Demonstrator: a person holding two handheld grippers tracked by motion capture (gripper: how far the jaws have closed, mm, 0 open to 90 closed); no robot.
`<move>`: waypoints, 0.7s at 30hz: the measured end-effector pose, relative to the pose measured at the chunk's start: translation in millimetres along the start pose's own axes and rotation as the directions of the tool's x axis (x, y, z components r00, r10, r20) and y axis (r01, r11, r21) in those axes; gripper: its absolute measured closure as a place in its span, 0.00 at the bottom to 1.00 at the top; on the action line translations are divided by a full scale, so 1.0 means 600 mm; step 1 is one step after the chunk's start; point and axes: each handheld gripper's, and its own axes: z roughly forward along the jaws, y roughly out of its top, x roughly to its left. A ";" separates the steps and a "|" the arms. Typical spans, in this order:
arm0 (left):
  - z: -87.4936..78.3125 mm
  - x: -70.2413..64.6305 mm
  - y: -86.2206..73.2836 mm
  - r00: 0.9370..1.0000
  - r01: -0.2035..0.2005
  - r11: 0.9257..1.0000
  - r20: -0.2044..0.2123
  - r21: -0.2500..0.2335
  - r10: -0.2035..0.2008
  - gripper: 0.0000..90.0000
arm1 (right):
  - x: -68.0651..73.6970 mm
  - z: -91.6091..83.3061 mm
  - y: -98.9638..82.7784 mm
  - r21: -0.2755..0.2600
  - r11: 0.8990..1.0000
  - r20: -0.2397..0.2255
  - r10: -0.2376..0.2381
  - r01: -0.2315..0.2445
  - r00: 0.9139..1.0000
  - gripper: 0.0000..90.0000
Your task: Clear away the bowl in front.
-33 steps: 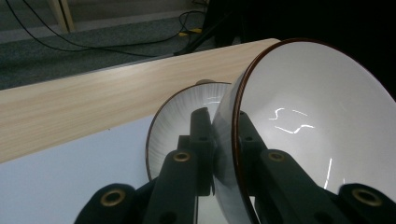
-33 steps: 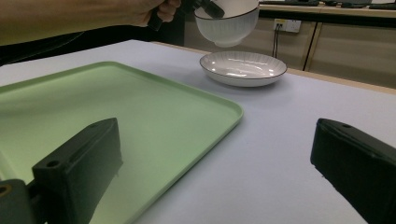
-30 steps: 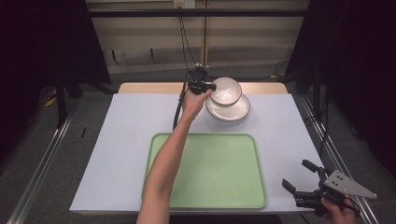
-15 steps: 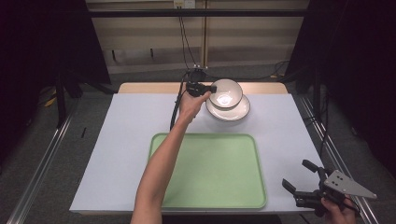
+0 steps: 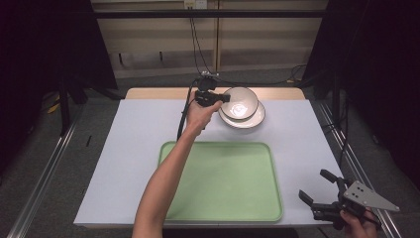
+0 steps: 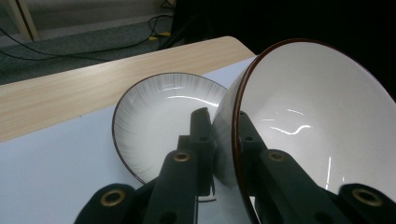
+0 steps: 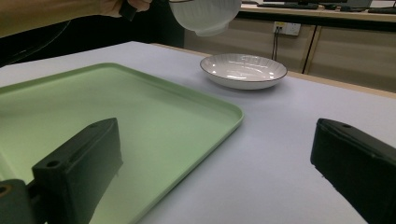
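Left gripper [image 5: 224, 98] clamps white bowl [image 5: 239, 102] by its rim, bowl lifted clear above the plate [image 5: 255, 119] just beyond. Right gripper [image 5: 317, 187] released, jaws wide, beside green tray [image 5: 223, 173].

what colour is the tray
Pale green tray, seen best in the high view.

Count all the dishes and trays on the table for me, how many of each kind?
Bowls: 1, the white bowl, held up by its rim in the left tool.
Plates: 1, the white plate lying on the table.
Trays: 1, the green tray.
Total: 3
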 end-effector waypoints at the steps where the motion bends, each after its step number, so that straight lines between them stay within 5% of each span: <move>1: -0.001 -0.002 0.000 1.000 -0.004 1.000 -0.003 0.002 0.004 0.91 | 0.000 0.000 0.000 -0.001 1.000 0.002 0.000 0.000 1.000 0.02; 21: -0.024 -0.020 -0.027 0.999 -0.008 1.000 0.043 0.008 0.007 0.91 | 0.001 0.000 0.001 -0.007 1.000 -0.001 -0.002 0.002 1.000 0.02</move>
